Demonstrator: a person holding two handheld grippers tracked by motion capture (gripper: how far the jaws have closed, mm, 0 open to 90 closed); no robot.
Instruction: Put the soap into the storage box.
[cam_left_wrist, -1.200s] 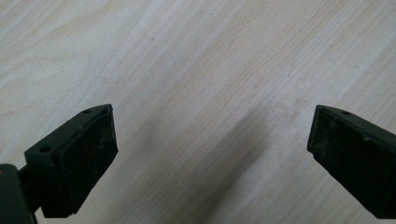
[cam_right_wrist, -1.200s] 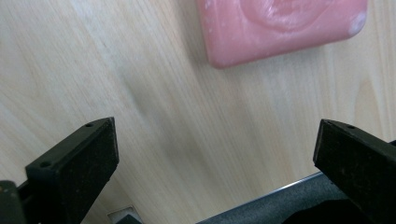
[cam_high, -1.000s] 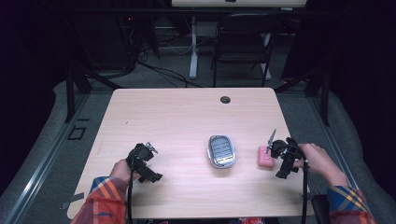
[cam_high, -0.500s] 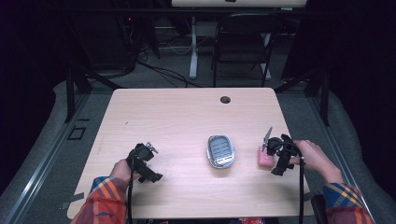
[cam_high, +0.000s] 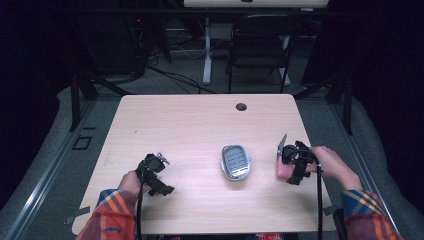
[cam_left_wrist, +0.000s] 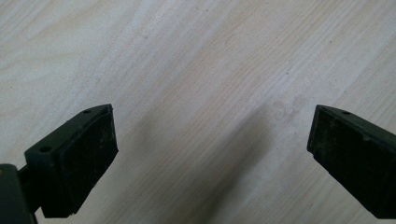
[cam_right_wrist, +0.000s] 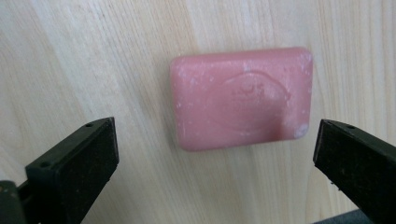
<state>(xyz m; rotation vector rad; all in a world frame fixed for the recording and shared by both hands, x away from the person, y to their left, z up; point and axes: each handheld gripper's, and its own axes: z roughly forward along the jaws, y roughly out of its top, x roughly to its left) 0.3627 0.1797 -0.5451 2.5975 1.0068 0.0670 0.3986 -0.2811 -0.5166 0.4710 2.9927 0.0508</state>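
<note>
I see the wooden table first, pale and broad, with a small dark round hole near its far edge. Behind it, on the floor, stand a dark folding chair and a white desk leg with cables around it.

Near the middle of the table, a little toward my right, sits the soap dish, a grey oval tray with a slotted insert, resting flat and apart from both of my grippers.

My left gripper is low over the near left part of the table. In the left gripper view its 2 black jaws are spread wide, with bare wood grain between them.

My right gripper is over the near right part of the table, to the right of the soap dish. In the right gripper view its 2 jaws are also spread wide, and they are not touching anything.

The pink soap bar lies flat on the wood just beyond and between those jaws, stamped face up with white scuffs. In the high view it shows as a pink patch partly under the right gripper, well apart from the dish.
</note>
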